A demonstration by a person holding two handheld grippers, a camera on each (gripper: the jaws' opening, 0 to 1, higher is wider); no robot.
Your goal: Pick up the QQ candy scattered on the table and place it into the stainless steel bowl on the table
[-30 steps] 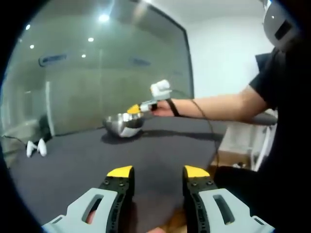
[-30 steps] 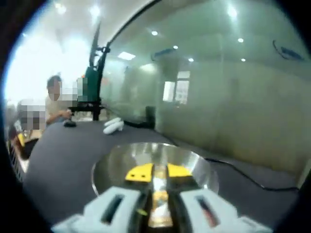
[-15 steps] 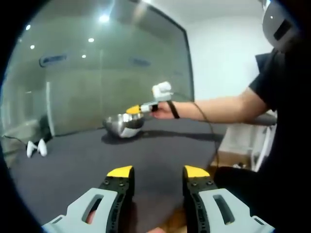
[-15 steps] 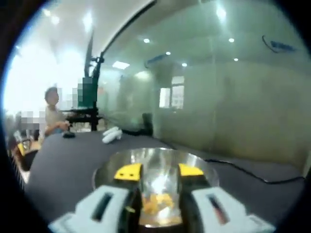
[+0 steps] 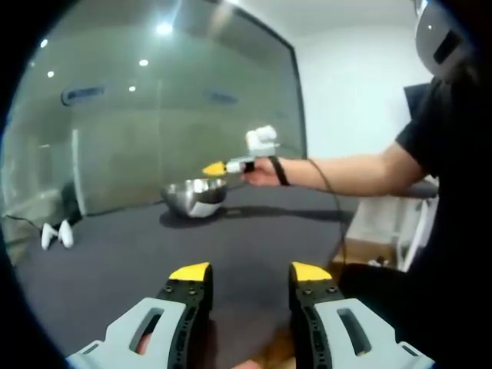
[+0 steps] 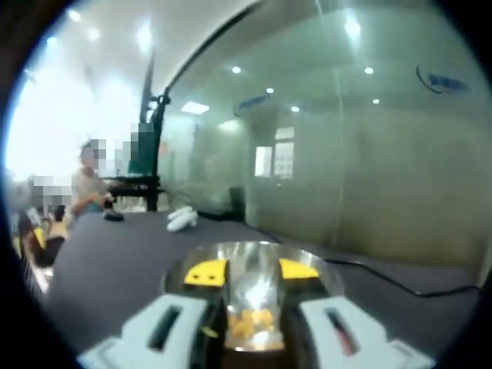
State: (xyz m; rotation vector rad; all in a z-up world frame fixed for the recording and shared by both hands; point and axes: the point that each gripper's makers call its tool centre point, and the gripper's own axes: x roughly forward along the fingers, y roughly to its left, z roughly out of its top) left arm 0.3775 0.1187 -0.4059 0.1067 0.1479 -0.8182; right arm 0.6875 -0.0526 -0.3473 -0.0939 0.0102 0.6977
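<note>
Bowl [image 6: 254, 307] seen between the right tongs [image 6: 252, 270], jaws apart, nothing between them. Yellow-orange candy [image 6: 250, 324] heaped on the bowl's floor, right below the gap between the jaws. Single pieces too blurred to tell which way they point or where the long axis lies. Bowl upright on the dark tabletop [image 6: 108, 261], mouth up, inner wall mirror-bright.

Left gripper view: bowl [image 5: 194, 197] toward the tabletop's [image 5: 115, 269] far edge, in front of the glass wall [image 5: 154, 115]. Right tongs [image 5: 217, 167] above the bowl's rim, not touching it, yellow tips toward the glass, held in a hand [image 5: 261, 171] on a bare forearm reaching in from the right. Cord [image 5: 327, 192] trailing from the wrist down past the tabletop's near right edge.

Left tongs [image 5: 250, 271] low over the tabletop's near edge, well apart from the bowl, jaws wide apart, nothing held.

White object [image 5: 58, 234] at the tabletop's far left edge; too small to identify. Right gripper view: a white object [image 6: 183, 219] beyond the bowl toward the far edge, a black cable [image 6: 400, 286] running off along the tabletop to the right, and a seated person [image 6: 84, 192] at the far left end.
</note>
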